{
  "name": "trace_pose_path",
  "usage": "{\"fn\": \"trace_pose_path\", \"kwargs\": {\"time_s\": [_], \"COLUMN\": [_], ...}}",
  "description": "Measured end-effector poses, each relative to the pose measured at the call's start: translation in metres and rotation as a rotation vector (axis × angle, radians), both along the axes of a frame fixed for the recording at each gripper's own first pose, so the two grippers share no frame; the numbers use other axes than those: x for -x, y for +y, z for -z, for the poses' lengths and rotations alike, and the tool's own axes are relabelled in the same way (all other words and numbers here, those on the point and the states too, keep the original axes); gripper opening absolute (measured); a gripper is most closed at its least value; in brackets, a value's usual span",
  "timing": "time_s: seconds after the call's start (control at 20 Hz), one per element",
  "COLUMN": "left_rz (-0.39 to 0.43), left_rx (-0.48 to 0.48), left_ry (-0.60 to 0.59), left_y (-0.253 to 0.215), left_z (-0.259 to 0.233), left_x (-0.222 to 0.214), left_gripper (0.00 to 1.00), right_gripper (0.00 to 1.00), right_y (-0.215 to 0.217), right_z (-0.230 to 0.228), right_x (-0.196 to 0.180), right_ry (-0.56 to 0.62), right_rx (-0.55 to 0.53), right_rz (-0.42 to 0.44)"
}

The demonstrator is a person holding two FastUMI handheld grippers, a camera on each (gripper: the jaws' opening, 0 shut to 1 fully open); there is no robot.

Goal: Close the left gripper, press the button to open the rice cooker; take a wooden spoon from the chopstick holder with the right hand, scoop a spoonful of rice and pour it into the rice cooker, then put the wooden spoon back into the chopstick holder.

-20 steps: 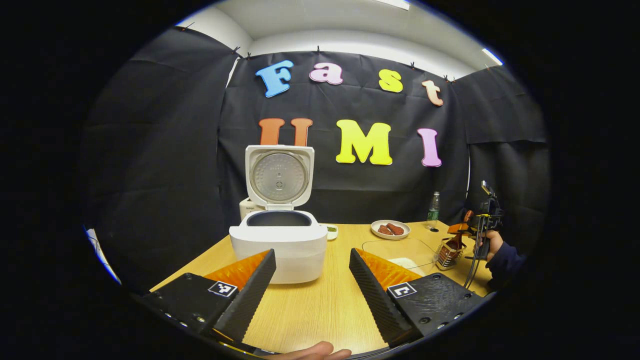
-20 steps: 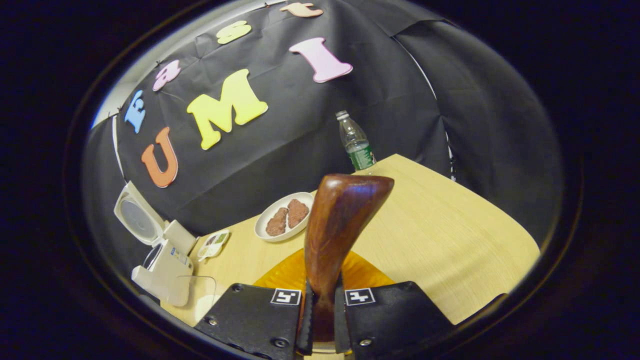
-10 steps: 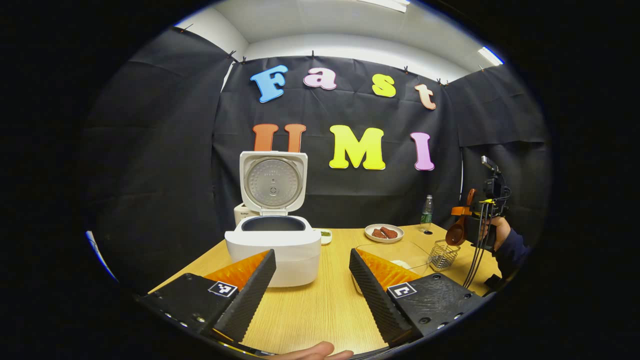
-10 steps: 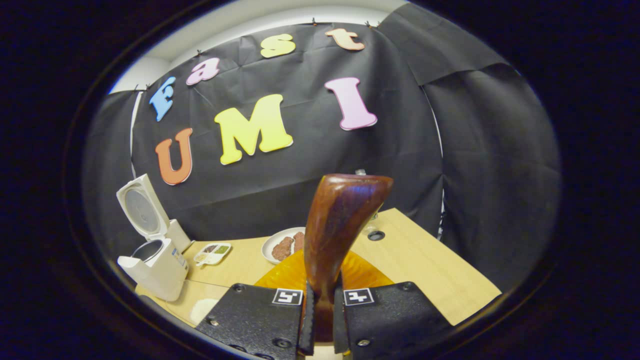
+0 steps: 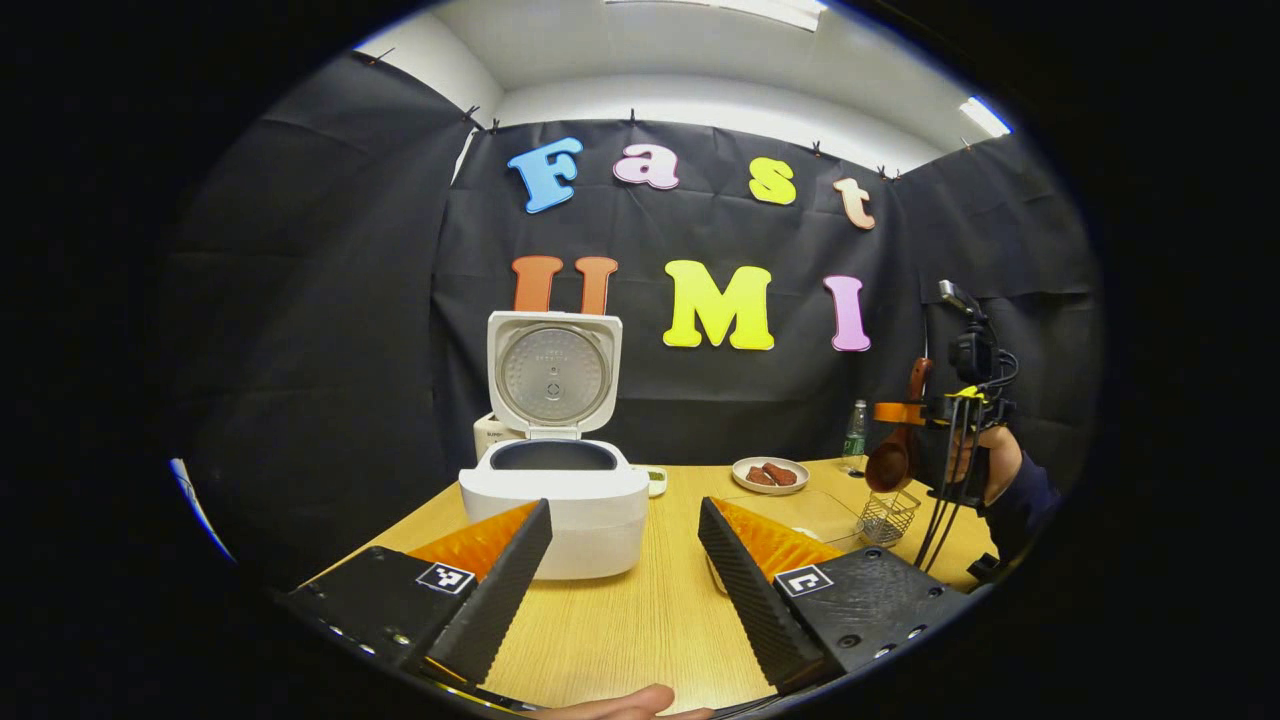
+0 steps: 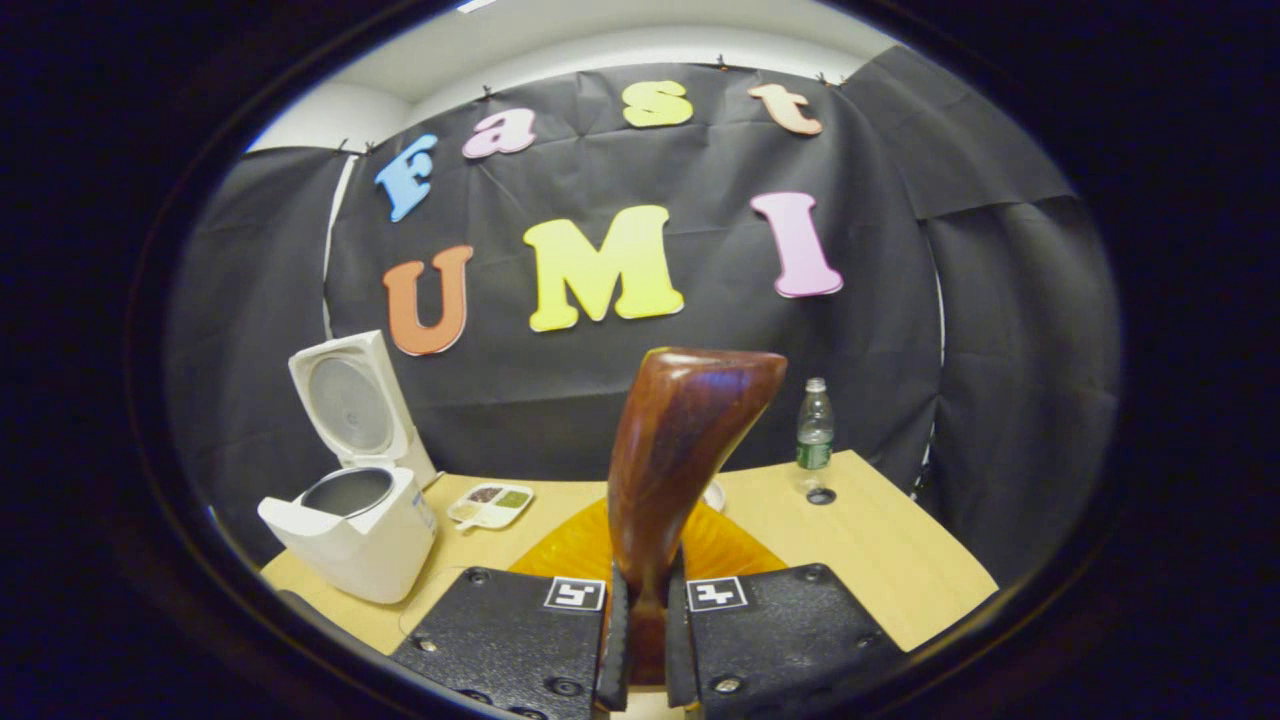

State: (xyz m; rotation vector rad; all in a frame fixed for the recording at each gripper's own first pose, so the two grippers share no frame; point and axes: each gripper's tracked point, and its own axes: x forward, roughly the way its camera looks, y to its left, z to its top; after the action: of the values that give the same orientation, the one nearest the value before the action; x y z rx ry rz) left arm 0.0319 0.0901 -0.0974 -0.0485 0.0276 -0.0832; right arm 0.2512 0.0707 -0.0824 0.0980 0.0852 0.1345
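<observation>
With the rice cooker (image 5: pixel 553 495) already open on the bench (image 5: pixel 640 620) and our left claw (image 5: pixel 620 570) released, our right claw (image 6: pixel 640 640) grasps the wooden spoon (image 6: pixel 680 450) above the chopstick holder (image 5: pixel 886 515); scooping, pouring and returning remain.

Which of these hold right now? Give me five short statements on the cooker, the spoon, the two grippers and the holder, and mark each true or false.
1. The rice cooker has its lid shut. False: the lid stands upright, the pot open.
2. The right gripper is shut on the wooden spoon. True.
3. The left gripper is closed. False: its fingers stand apart, holding nothing.
4. The spoon's bowl sits inside the chopstick holder. False: in the left gripper view it hangs above the holder.
5. A water bottle stands on the table. True.
</observation>
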Motion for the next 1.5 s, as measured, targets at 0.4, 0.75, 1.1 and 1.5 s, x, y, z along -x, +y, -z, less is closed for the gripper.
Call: {"fn": "trace_pose_path", "kwargs": {"time_s": [0.4,0.75,1.1,1.5], "left_rz": [-0.023,-0.028,-0.029,-0.028], "left_rx": [0.018,0.028,0.020,0.008], "left_ry": [0.010,0.004,0.025,0.042], "left_y": [0.018,0.024,0.024,0.020], "left_z": [0.012,0.014,0.020,0.024], "left_x": [0.009,0.012,0.005,0.002], "left_gripper": [0.94,0.93,0.94,0.94], "right_gripper": [0.16,0.19,0.17,0.19], "right_y": [0.095,0.119,0.164,0.166], "right_z": [0.084,0.151,0.163,0.158], "right_x": [-0.018,-0.040,-0.026,-0.026], "right_ry": [0.097,0.203,0.315,0.379], "right_rx": [0.107,0.163,-0.040,-0.343], "right_rz": [-0.055,-0.023,-0.175,-0.300]}}
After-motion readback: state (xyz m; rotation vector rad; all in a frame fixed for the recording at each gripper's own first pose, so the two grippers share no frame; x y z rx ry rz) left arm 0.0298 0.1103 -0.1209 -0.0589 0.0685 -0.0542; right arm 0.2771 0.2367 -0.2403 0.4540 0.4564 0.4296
